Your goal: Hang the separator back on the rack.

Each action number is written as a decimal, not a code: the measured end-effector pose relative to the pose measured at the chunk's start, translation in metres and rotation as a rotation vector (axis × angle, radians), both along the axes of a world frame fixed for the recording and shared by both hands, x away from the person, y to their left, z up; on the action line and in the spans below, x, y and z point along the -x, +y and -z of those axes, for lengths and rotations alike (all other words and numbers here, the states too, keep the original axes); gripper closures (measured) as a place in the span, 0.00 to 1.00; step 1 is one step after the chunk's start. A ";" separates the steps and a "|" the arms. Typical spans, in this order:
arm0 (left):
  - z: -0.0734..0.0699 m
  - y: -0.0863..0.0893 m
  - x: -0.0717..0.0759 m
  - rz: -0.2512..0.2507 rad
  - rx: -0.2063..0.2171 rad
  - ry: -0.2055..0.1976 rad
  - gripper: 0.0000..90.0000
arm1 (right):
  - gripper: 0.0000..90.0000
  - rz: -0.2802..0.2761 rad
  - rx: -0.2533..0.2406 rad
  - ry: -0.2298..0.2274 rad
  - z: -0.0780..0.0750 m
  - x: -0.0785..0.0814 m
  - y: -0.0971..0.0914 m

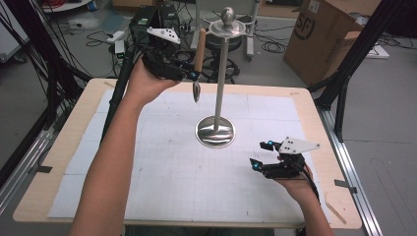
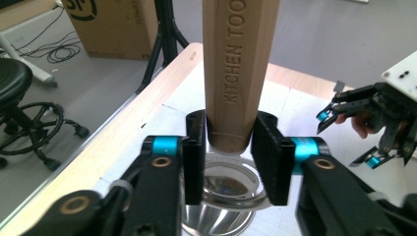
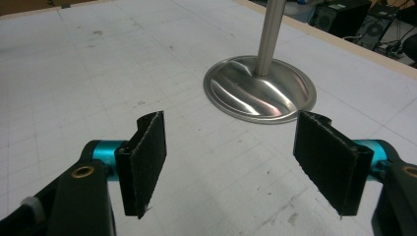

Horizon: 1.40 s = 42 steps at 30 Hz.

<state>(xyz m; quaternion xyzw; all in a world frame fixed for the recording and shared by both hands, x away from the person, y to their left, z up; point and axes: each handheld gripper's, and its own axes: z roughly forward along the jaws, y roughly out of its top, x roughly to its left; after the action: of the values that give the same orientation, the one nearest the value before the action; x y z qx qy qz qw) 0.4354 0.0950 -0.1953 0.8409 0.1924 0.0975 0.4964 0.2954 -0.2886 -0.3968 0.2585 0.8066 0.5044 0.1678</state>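
Above table, utensil handle [image 2: 238, 73] between left claw [image 2: 231, 147] pads.

Stand [image 1: 216, 129] at mat [image 1: 162, 172] centre; tool [image 1: 198, 51] hanging at its 11 o'clock — box [image 1: 324, 34] off-table at 1 o'clock.

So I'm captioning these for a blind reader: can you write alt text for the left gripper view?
A wooden handle stamped KITCHEN TOO stands upright between the left gripper pads, above a shiny metal stand base. The right gripper sits farther off over the white mat.
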 end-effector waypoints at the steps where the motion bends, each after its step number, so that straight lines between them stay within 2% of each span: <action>1: 0.000 0.000 0.000 -0.004 0.007 0.000 0.66 | 0.31 0.000 0.000 0.002 0.000 0.000 0.000; 4: -0.001 0.004 0.002 -0.011 0.005 -0.008 0.59 | 0.31 -0.001 0.003 0.004 0.000 0.000 0.001; 9: 0.002 0.014 0.004 -0.025 0.006 -0.003 0.54 | 0.31 -0.002 0.006 0.004 0.000 0.000 0.001; 13: 0.006 0.020 0.005 -0.055 -0.052 0.016 0.50 | 0.31 -0.003 0.002 0.006 0.000 0.000 -0.001; 20: 0.013 0.031 0.011 -0.025 -0.037 0.027 0.44 | 0.31 0.006 0.001 0.007 0.000 -0.001 -0.002; 23: 0.017 0.035 0.015 -0.014 -0.045 0.033 0.39 | 0.31 -0.001 0.013 0.011 0.001 -0.001 0.000; 42: 0.040 0.050 0.044 0.073 -0.036 0.015 0.17 | 0.31 -0.007 0.025 0.014 0.002 -0.001 0.001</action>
<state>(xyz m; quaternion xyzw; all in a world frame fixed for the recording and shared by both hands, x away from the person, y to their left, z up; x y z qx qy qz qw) 0.3917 0.1448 -0.2350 0.8568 0.1635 0.0765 0.4830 0.2964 -0.2880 -0.3988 0.2571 0.8150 0.4929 0.1637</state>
